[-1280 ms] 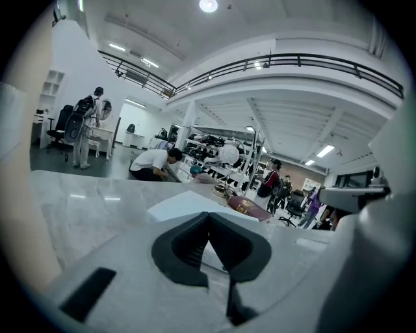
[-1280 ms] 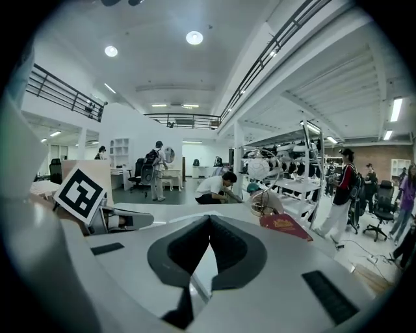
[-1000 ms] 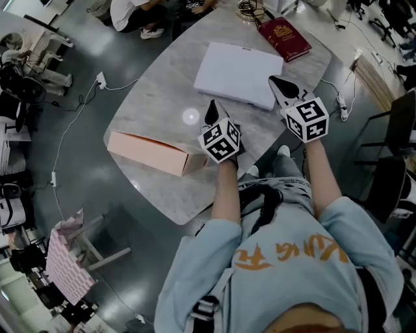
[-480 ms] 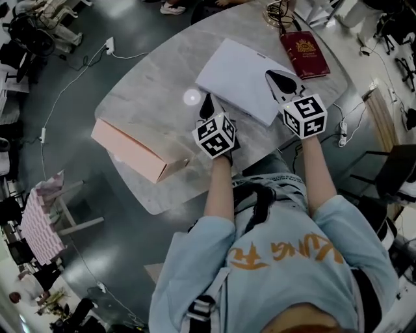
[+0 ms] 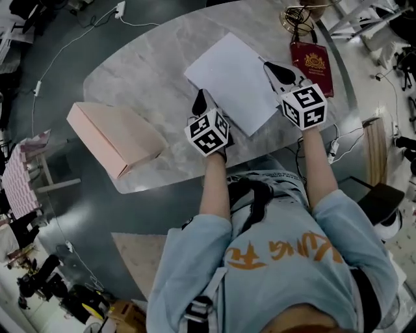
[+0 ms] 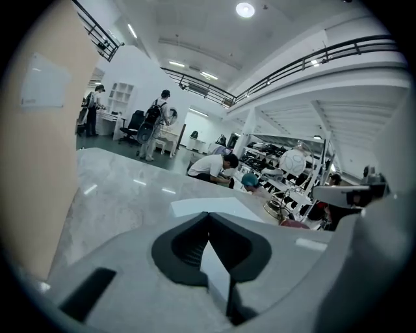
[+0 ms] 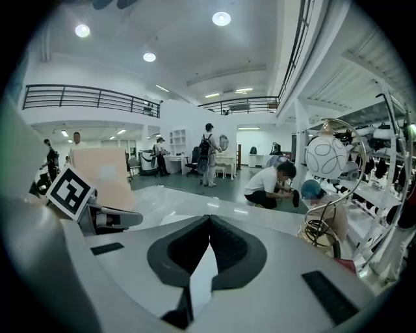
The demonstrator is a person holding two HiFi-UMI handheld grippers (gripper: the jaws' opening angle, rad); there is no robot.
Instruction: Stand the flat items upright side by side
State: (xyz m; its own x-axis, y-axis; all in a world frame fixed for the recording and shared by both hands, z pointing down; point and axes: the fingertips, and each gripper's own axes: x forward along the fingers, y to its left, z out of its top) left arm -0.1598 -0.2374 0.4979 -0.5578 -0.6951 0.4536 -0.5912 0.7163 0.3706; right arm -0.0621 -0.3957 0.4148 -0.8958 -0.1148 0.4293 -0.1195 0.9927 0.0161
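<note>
A white flat book (image 5: 231, 78) lies on the marble table (image 5: 149, 65), and a dark red book (image 5: 314, 64) lies flat beyond its right side. A pink box (image 5: 117, 136) rests at the table's left edge. My left gripper (image 5: 199, 102) is shut and empty, with its tips at the white book's near left edge. My right gripper (image 5: 273, 67) is also shut and empty, over the white book's right edge beside the red book. In the left gripper view the shut jaws point at the white book (image 6: 208, 205), with the pink box (image 6: 39, 130) close on the left.
A wire stand with cables (image 5: 296, 16) sits at the table's far right end, also seen in the right gripper view as a wire stand (image 7: 325, 227). Several people work in the room behind. A chair (image 5: 380, 201) stands right of the table.
Both grippers have moved forward and down toward the white book, the right one farther. The head view has swung, so the table sits differently. Both jaws stayed shut.
</note>
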